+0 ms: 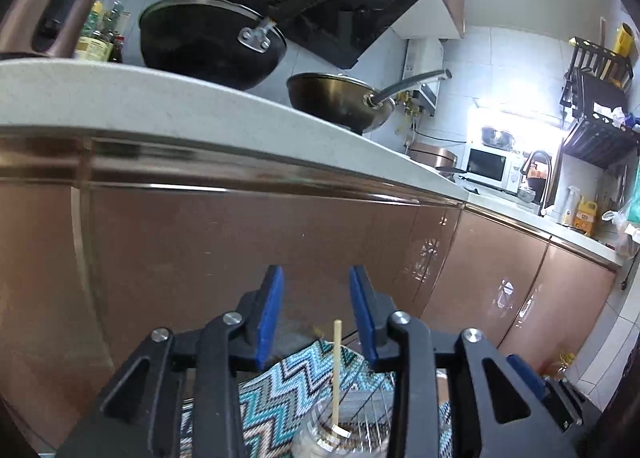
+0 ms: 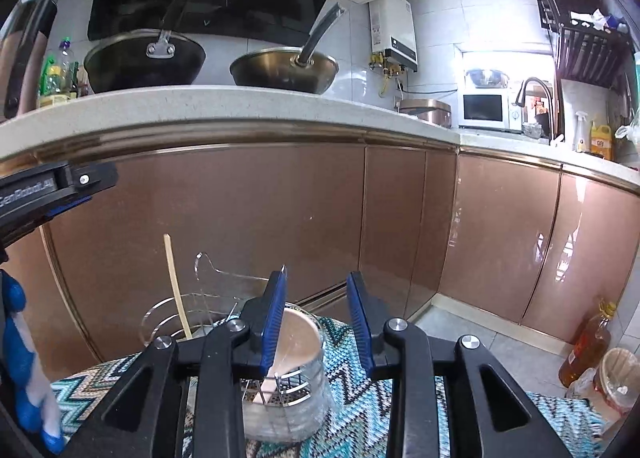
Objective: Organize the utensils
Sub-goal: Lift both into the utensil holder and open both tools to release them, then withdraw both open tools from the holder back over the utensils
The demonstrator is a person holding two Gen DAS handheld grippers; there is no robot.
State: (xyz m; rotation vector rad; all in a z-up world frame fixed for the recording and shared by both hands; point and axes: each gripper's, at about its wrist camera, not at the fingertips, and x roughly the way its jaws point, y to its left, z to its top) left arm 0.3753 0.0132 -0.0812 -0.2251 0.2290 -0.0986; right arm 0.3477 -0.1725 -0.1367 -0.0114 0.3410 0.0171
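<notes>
Your left gripper [image 1: 316, 310] stands with its jaws apart and nothing between the pads; a wooden chopstick [image 1: 337, 370] stands upright below it in a clear holder [image 1: 320, 438] on the zigzag cloth [image 1: 280, 378]. Your right gripper [image 2: 316, 318] is likewise parted and empty, above a second clear holder [image 2: 304, 378] just right of the first, with a pale utensil [image 2: 270, 386] inside.

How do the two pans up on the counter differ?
The black pan is dark all over; the brass-coloured pan has a shiny golden bowl. The black pan's handle joins through a riveted metal bracket; the brass-coloured pan's shows none. The black pan sits left, the brass-coloured right. Both rest on the counter, dark handles angled upward.
</notes>
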